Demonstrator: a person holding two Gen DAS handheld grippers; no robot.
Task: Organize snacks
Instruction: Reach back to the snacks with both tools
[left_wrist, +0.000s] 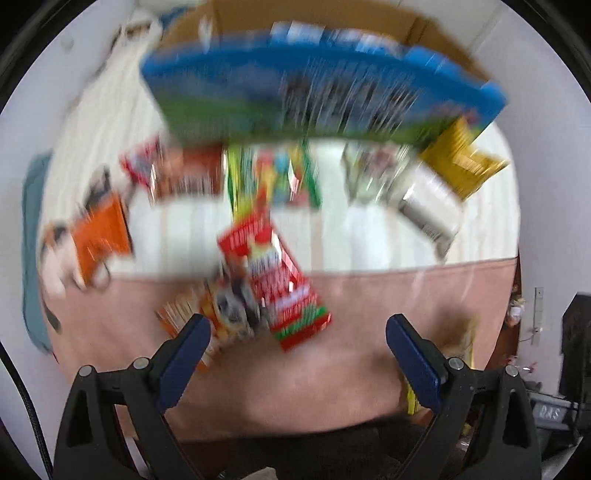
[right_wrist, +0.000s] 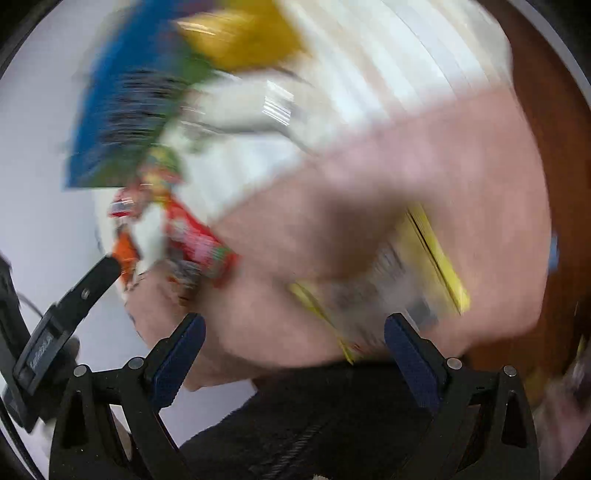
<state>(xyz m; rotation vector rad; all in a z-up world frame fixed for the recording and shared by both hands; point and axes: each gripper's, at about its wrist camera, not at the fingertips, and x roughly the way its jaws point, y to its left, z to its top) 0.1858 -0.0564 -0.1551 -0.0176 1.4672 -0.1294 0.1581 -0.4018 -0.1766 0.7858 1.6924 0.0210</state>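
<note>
Both views are motion-blurred. In the left wrist view my left gripper (left_wrist: 297, 332) is open and empty above a pink cloth (left_wrist: 351, 369). A red and green snack pack (left_wrist: 275, 280) lies just ahead of it, beside an orange pack (left_wrist: 207, 325). Several more packs lie in a row beyond: red (left_wrist: 177, 170), colourful (left_wrist: 277, 173), silver (left_wrist: 430, 206), gold (left_wrist: 461, 162), orange (left_wrist: 101, 236). A big blue box (left_wrist: 314, 88) stands behind them. My right gripper (right_wrist: 293, 330) is open and empty over the pink cloth (right_wrist: 406, 166), with a yellow-edged pack (right_wrist: 391, 280) ahead of its right finger.
A cardboard box (left_wrist: 332, 18) sits behind the blue box. A white striped cloth (left_wrist: 258, 229) covers the far part of the surface. In the right wrist view the other gripper's black finger (right_wrist: 85, 291) shows at left, with brown floor (right_wrist: 554, 147) at right.
</note>
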